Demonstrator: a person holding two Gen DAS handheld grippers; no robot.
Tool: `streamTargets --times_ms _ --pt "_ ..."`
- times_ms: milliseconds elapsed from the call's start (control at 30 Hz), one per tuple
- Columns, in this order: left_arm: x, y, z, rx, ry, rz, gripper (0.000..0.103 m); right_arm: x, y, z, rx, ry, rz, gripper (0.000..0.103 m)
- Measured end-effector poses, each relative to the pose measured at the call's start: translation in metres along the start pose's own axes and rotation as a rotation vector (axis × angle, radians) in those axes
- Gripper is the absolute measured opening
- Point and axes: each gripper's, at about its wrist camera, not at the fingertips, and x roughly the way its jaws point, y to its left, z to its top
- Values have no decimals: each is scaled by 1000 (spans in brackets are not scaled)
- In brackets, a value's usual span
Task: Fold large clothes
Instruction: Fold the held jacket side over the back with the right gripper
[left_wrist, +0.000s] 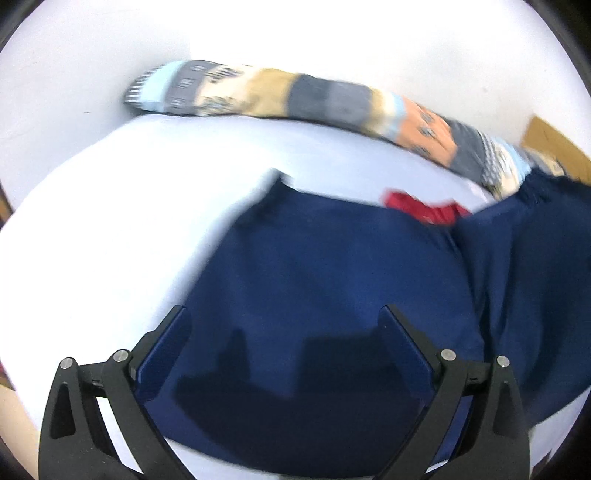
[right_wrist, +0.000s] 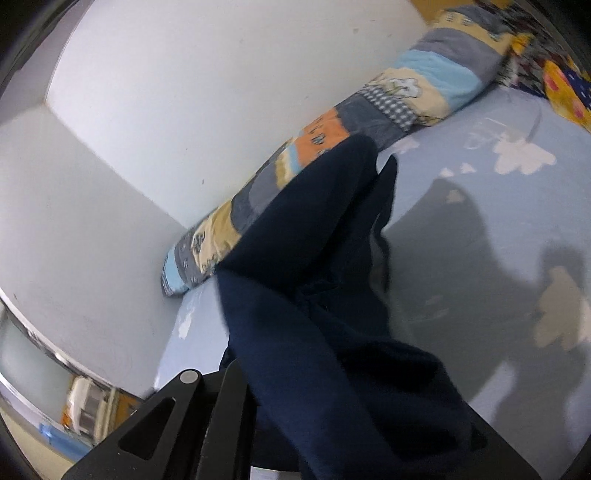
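Note:
A large navy blue garment (left_wrist: 325, 266) lies on the light blue bed sheet (left_wrist: 122, 206). A red patch (left_wrist: 424, 208) shows at its far edge. My left gripper (left_wrist: 284, 321) is open, its fingers spread wide just above the flat part of the garment, holding nothing. In the right wrist view the navy garment (right_wrist: 332, 295) hangs lifted and bunched, draped over my right gripper (right_wrist: 317, 413), which is shut on it. Only the left finger (right_wrist: 221, 413) shows; the cloth hides the other.
A long patchwork bolster (left_wrist: 280, 96) lies along the white wall (left_wrist: 332, 33) at the back of the bed; it also shows in the right wrist view (right_wrist: 369, 118). The sheet with white cloud prints (right_wrist: 517, 155) extends to the right. A colourful pillow (right_wrist: 565, 92) sits at far right.

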Motion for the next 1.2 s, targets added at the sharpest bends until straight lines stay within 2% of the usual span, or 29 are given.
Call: streamTargets --times_ms 67,200,267,300,400,500,633,700,767,833,900,1000,1067,1167,1200 --pt "-14 42 18 2 -26 18 101 18 34 -12 -63 24 -16 13" --pt "-22 112 30 -8 -66 100 101 64 90 -49 -176 79 -37 13" --pt "-10 144 26 -61 -20 122 101 91 115 -76 -242 117 -48 13" --pt "1 159 22 -94 28 118 101 108 126 -93 -283 134 -59 13" --pt "20 177 17 -129 106 99 101 156 146 -141 -413 192 -97 13" --pt "20 188 21 -143 99 99 101 183 146 -168 -423 236 -134 13" --pt "12 200 30 -194 65 80 101 169 159 -160 -402 190 -103 13" --pt "11 198 32 -211 65 65 101 161 173 -157 -436 171 -94 13" --pt "12 198 34 -229 69 58 101 161 184 -168 -496 175 -99 12" --pt "13 200 34 -237 80 48 101 180 185 -194 -567 230 -166 13" --pt "16 199 33 -231 89 42 101 195 177 -218 -645 282 -239 20" --pt "15 198 33 -217 92 29 101 186 188 -236 -811 249 -286 26" --pt "14 198 34 -209 85 30 101 176 190 -233 -812 275 -258 36" --pt "11 198 37 -221 75 -6 101 145 185 -227 -773 341 -111 45" --pt "9 197 38 -222 70 -31 101 129 181 -228 -766 362 -56 46"
